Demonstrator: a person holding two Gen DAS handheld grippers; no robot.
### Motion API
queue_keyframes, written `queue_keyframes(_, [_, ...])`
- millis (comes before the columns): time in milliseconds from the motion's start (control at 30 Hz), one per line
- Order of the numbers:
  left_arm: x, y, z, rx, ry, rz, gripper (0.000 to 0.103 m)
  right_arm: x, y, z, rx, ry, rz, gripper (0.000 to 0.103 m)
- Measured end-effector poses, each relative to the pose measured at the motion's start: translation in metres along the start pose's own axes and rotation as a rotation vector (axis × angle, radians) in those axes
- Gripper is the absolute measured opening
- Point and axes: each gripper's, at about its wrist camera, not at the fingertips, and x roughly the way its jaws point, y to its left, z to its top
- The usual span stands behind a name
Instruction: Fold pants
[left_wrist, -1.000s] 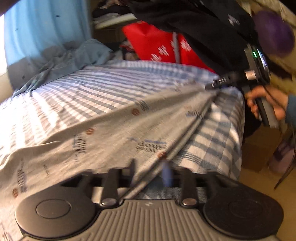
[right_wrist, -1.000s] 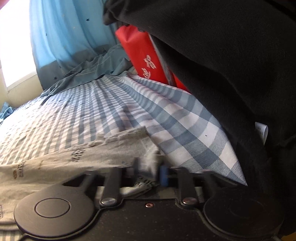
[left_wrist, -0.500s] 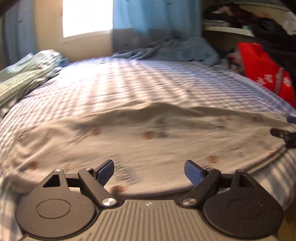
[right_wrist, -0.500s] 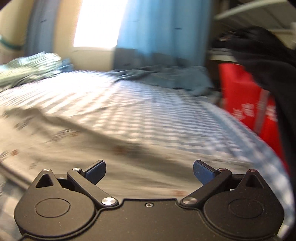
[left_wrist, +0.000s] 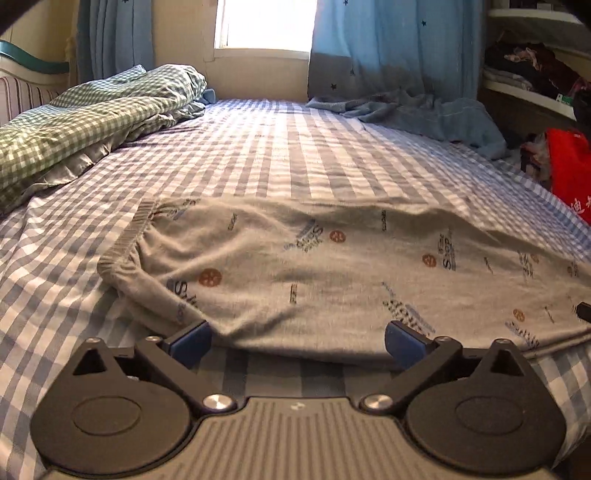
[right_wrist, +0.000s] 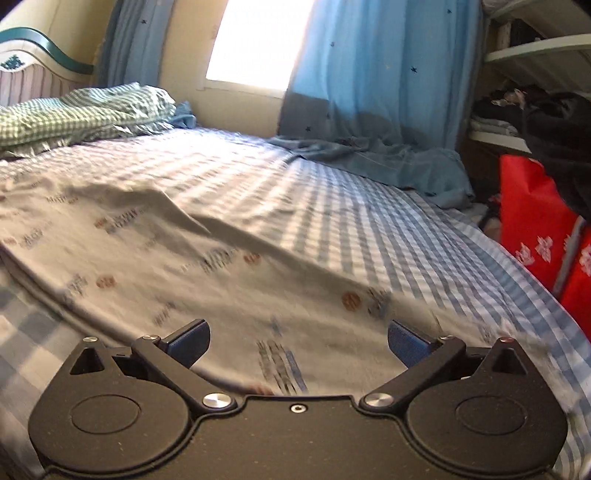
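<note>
We hold the left gripper (left_wrist: 297, 338) angled down at the bed's near edge, its jaws opening wide and empty. Our right gripper (right_wrist: 298, 339) also gapes empty, over the grey pants (left_wrist: 332, 273) lying flat across the checked sheet (left_wrist: 280, 155).

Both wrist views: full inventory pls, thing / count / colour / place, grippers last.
pants: 1, grey with printed lettering and rust-red dots, spread flat on the near part of the bed, elastic waistband at the left in the left wrist view
bed sheet: 1, blue-and-white check, covering the bed
quilt: 1, green-and-white check, bunched at the far left by the headboard
curtain: 1 plainly in view, blue with small stars, right of the window, hem pooled on the bed
red bag: 1, red with white print, off the bed's right edge
shelves: clothes stacked, count unclear, far right
left gripper: 1, black, blue pads, open, empty
right gripper: 1, black, blue pads, open, empty
</note>
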Motion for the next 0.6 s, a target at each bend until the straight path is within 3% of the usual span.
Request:
queue_keyframes(133, [0.021,-0.006,0.023,-0.009,-0.05,0.0,0.103,0.03,0.013,0.039,0.004,-0.013,0.116,0.102])
queue_keyframes(300, [0.058,-0.013,0.033,0.0,-0.061,0.004,0.103,0.097,0.037,0.1,0.068,0.002,0.336,0.102])
queue_keyframes(467, [0.08,-0.009,0.017,0.018,-0.017,0.003,0.103,0.176,0.056,0.15,0.241,0.142,0.622,0.102])
queue_keyframes(533, [0.077,-0.008,0.016,0.011,-0.029,-0.009,0.103,0.196,0.068,0.159,0.249,0.196,0.675,0.101])
queue_keyframes(600, [0.078,-0.006,0.015,0.001,-0.024,-0.017,0.103,0.205,0.082,0.162,0.206,0.232,0.694,0.09])
